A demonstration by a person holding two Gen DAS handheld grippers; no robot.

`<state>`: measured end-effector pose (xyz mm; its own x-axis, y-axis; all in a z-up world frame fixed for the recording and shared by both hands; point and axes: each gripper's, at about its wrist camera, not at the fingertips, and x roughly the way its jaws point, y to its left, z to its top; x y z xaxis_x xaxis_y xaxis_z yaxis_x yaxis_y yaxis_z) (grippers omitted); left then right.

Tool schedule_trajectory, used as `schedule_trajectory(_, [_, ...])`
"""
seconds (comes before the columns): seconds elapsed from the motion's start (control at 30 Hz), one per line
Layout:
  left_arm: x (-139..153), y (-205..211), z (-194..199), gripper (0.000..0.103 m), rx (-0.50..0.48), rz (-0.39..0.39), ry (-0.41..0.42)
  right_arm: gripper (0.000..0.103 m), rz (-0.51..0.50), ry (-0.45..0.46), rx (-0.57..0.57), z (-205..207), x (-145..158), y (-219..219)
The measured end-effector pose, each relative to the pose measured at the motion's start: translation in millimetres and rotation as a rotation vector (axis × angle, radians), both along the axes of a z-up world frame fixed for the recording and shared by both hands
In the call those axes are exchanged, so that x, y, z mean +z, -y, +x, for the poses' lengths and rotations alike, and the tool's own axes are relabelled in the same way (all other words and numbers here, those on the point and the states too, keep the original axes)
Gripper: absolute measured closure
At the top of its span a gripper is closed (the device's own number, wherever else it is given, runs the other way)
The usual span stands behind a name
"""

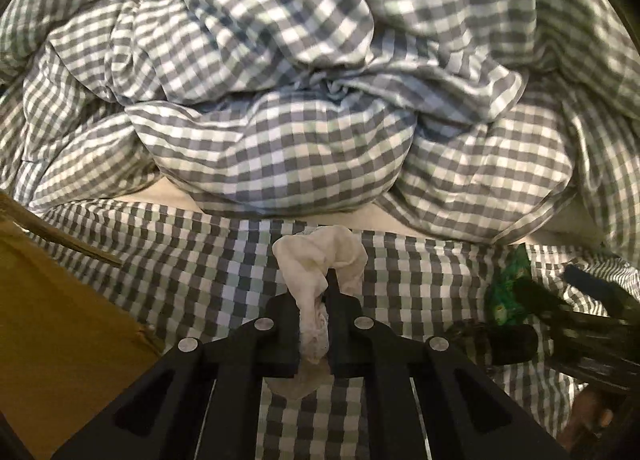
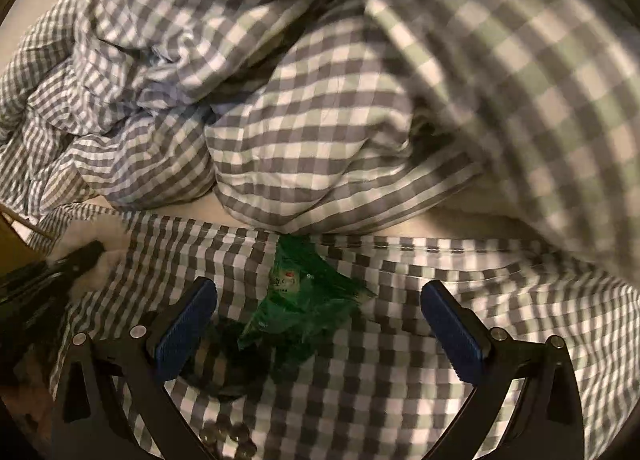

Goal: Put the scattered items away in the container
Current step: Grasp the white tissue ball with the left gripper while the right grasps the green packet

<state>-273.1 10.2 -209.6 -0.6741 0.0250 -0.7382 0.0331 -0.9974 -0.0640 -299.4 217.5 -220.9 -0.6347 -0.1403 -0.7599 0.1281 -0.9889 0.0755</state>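
My left gripper (image 1: 314,324) pinches the white cloth (image 1: 320,260), lifted off the bed sheet (image 1: 200,260) for carrying. Right gripper (image 2: 318,312) spread wide, straddling the green packet (image 2: 304,300) to grab it.

- The left black two-finger hand-held gripper (image 1: 320,296) has its jaws pinched together on a crumpled cream cloth (image 1: 320,256).
- The right black hand-held gripper (image 2: 318,296), with blue pads (image 2: 186,324), gapes wide, holding nothing.
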Motion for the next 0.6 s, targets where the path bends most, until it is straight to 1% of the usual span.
schedule_trajectory(0.03, [1.7, 0.3, 1.4, 0.094, 0.000, 0.000, -0.003, 0.003, 0.000, 0.016, -0.004, -3.2, -4.6, 0.9])
schedule_trajectory(0.07, [3.2, -2.2, 1.9, 0.094, -0.001, 0.000, -0.004, 0.006, 0.000, 0.033, -0.010, -6.3, -9.8, 1.3])
schedule_trajectory(0.1, [3.3, -2.0, 2.1, 0.094, -0.002, 0.002, -0.005, 0.015, 0.003, 0.048, -0.013, -8.2, -14.1, 1.9])
schedule_trajectory(0.17, [4.8, -4.1, -0.4, 0.094, -0.003, 0.002, -0.006, 0.027, 0.000, 0.065, -0.020, -10.9, -20.6, 1.7])
schedule_trajectory(0.23, [6.0, -4.1, 0.9, 0.094, -0.003, 0.004, -0.005, 0.033, -0.007, 0.068, -0.026, -12.2, -20.3, 0.7])
schedule_trajectory(0.3, [7.4, -5.3, 2.7, 0.094, -0.003, 0.004, -0.008, 0.065, 0.018, 0.059, -0.022, -11.8, -16.2, 4.3])
schedule_trajectory(0.37, [11.3, -6.7, 5.5, 0.094, -0.004, 0.004, -0.011, 0.067, 0.040, 0.062, -0.015, -11.0, -14.1, 9.7])
schedule_trajectory(0.47, [19.3, -8.6, 10.9, 0.094, -0.007, 0.005, -0.018, 0.070, 0.030, 0.057, -0.013, -7.3, -10.8, 11.8])
schedule_trajectory(0.6, [35.1, -9.6, 18.3, 0.094, -0.012, 0.002, -0.037, 0.071, 0.018, 0.016, -0.023, 8.0, 7.3, 10.7])
